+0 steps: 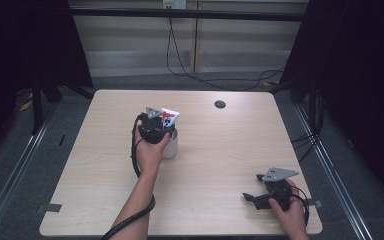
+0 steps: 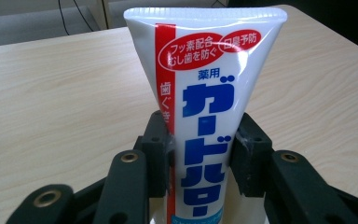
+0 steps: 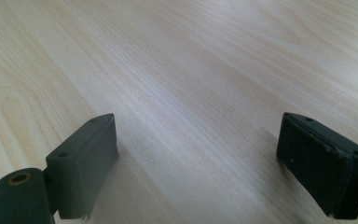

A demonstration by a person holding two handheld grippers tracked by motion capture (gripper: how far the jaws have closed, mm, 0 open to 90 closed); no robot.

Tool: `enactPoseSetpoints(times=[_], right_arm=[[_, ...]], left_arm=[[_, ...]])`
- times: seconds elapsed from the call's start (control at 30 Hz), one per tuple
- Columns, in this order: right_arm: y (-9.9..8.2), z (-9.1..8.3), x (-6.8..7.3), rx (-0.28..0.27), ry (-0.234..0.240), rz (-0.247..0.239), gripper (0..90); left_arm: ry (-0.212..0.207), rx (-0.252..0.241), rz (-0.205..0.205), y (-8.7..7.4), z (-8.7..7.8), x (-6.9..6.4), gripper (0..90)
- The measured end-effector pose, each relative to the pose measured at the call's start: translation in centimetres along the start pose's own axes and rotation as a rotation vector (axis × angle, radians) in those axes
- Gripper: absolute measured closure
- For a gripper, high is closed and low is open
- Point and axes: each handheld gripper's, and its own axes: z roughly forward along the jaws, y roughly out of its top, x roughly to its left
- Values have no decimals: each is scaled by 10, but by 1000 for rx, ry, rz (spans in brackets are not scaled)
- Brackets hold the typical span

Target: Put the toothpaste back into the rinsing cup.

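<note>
At the wooden table (image 1: pixel 220 165), the left gripper (image 2: pixel 203 149) pinches an upright toothpaste tube (image 2: pixel 205 93), which stands in, or just over, a white cup (image 1: pixel 171 145) left of the table's centre; the cup's mouth is hidden by the hand. Keeping the tube vertical and easing it down gently before letting go seems wise. Far right of the cup, the right gripper (image 3: pixel 198 158) idles, jaws spread and empty.
</note>
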Motion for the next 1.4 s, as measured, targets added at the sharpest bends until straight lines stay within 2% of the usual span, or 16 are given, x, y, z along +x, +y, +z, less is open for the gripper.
enactPoseSetpoints(times=[0.5, 0.57, 0.8, 1.0, 1.3, 1.37, 1.4], right_arm=[[0, 0, 0, -1, -1, 0, 117], [0, 0, 0, 0, -1, 0, 117], [0, 0, 0, 0, 0, 0, 117], [0, 0, 0, -1, -1, 0, 117], [0, 0, 0, 0, 0, 0, 117], [0, 0, 0, 0, 0, 0, 117], [0, 0, 0, 0, 0, 0, 117]], left_arm=[[7, 15, 6, -6, -1, 0, 626], [9, 12, -3, -7, 0, 0, 626], [4, 17, 15, -6, -1, -3, 623], [5, 27, 7, -8, 0, -2, 618], [6, 39, 21, -7, -2, -1, 577], [1, 33, 22, -6, -2, 0, 548], [-6, 19, 7, -5, -3, 0, 529]])
